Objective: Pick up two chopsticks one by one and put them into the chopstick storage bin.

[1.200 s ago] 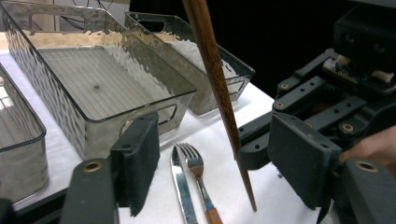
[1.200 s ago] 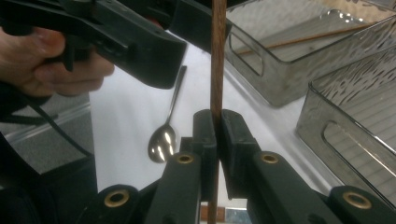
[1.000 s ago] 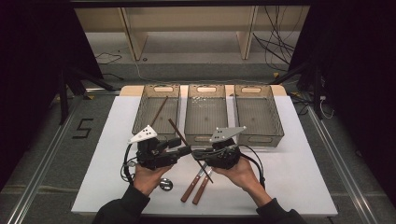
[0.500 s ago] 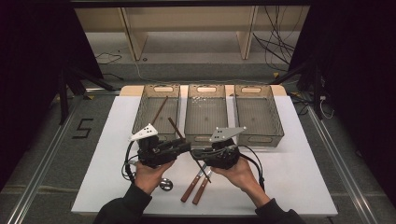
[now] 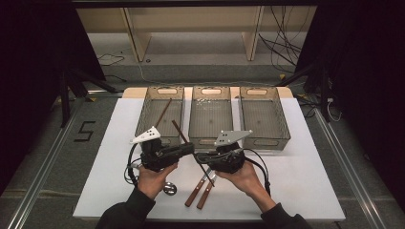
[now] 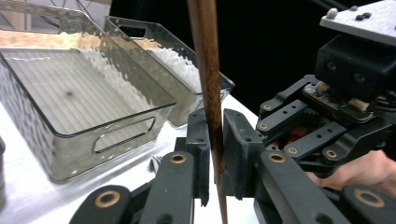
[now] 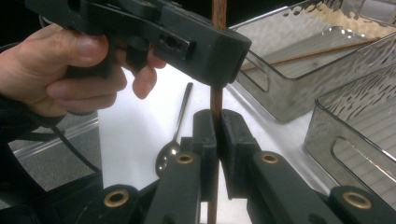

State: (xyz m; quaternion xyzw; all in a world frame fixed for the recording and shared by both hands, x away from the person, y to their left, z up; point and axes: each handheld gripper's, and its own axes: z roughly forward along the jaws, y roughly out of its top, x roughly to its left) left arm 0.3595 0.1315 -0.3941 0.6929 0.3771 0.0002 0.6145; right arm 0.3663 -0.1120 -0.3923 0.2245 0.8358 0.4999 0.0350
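Note:
A brown chopstick (image 5: 177, 130) slants up from the white table between my two grippers. My left gripper (image 5: 190, 149) comes in from the left. Its jaws have just been closing, and its pads now press on the chopstick (image 6: 208, 70) from both sides (image 6: 215, 140). My right gripper (image 5: 200, 157) meets it from the right and is shut on the same chopstick (image 7: 215, 100), lower down the shaft (image 7: 216, 128). A second chopstick (image 5: 163, 112) leans inside the left bin (image 5: 143, 125).
Three clear bins stand in a row at the back: left, middle (image 5: 210, 139) and right (image 5: 265, 141). A metal spoon (image 5: 169, 188) lies by my left hand. Two wooden-handled knives (image 5: 199, 192) lie below the grippers near the table's front.
The left gripper's jaws have closed in on the chopstick. Both hands have kept their place.

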